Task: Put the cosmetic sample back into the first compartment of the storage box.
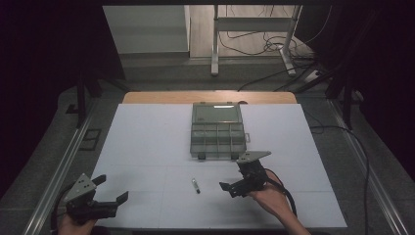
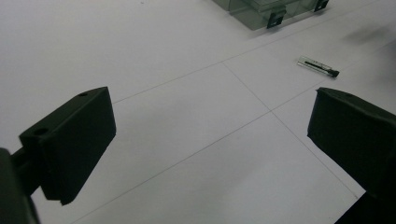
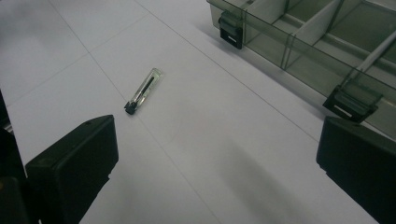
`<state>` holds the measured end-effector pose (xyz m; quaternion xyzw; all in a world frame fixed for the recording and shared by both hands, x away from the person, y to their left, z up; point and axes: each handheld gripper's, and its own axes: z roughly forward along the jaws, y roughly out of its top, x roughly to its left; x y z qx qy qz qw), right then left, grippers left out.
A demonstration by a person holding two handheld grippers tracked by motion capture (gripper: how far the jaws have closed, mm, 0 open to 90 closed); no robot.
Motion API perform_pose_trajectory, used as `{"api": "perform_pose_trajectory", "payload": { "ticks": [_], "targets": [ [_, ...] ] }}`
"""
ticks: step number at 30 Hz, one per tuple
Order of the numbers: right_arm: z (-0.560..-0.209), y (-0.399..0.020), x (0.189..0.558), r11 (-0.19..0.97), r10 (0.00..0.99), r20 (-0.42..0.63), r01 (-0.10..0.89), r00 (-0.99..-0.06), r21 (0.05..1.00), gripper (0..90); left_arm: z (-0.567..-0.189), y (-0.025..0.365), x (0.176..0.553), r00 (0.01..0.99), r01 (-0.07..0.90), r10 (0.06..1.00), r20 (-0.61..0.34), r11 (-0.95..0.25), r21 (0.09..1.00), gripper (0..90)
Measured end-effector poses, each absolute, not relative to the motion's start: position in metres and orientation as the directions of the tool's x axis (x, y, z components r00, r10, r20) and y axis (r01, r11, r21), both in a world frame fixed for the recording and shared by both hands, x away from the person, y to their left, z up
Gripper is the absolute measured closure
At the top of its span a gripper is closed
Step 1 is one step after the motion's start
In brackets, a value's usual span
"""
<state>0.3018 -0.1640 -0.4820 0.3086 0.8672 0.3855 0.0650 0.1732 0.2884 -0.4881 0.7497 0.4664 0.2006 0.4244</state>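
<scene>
A white tabletop (image 1: 147, 142) carries an open, divided organiser box (image 1: 218, 131) toward its far edge at the middle. The left gripper (image 1: 111, 188) hovers at the near left corner, jaws spread, and the right gripper (image 1: 234, 175) near the box, jaws spread. Between them lies a small clear tube (image 1: 195, 185), perhaps a lead case.

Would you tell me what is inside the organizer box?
The organizer box stands open, and the compartments in view look empty. In the high view, its raised lid is too dim to read, and far compartments are unclear.
</scene>
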Motion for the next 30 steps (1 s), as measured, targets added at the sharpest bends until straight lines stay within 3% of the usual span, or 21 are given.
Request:
{"api": "perform_pose_trajectory", "payload": {
  "ticks": [30],
  "targets": [
    [-0.491,-0.110,0.316,0.595,0.542,0.140,0.496,-0.828,0.632,0.5,-0.488,0.287,0.173,0.493,0.526,0.866,-0.087,-0.217,0.822,1.6]
  ]
}}
